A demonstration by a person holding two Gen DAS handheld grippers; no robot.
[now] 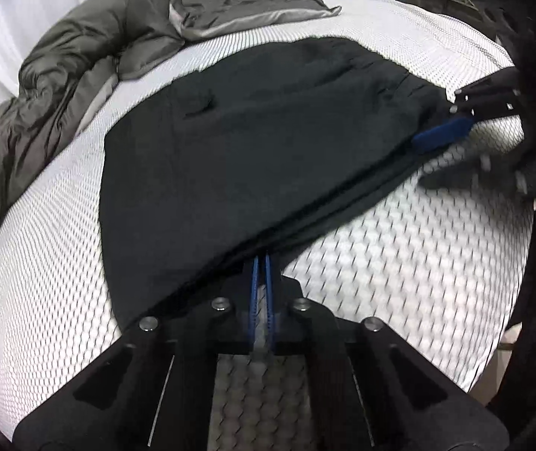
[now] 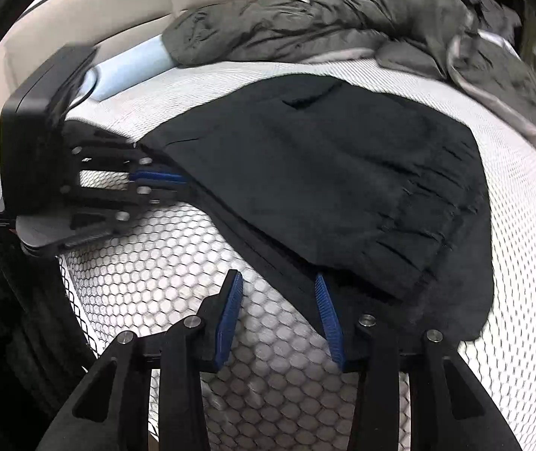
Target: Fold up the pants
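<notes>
**Both grippers at the near edge of the pants**

The dark, soft-fabric pants (image 1: 252, 143) lie folded flat on a white mattress with a honeycomb-textured cover (image 1: 399, 248), their gathered elastic waistband toward the right gripper's side. The left gripper (image 1: 263, 259) has its blue ribbed pads brought together on the pants' near edge, the cloth pinched between them (the tips vanish under the fabric). The right gripper (image 2: 277, 285) stands with its jaws partly apart: one blue pad rests on the bare mattress, the other sits at the edge of the pants, and nothing is clamped between them. A rumpled grey-olive quilted duvet (image 2: 305, 26) is heaped along the far side of the mattress, apart from the pants.
</notes>
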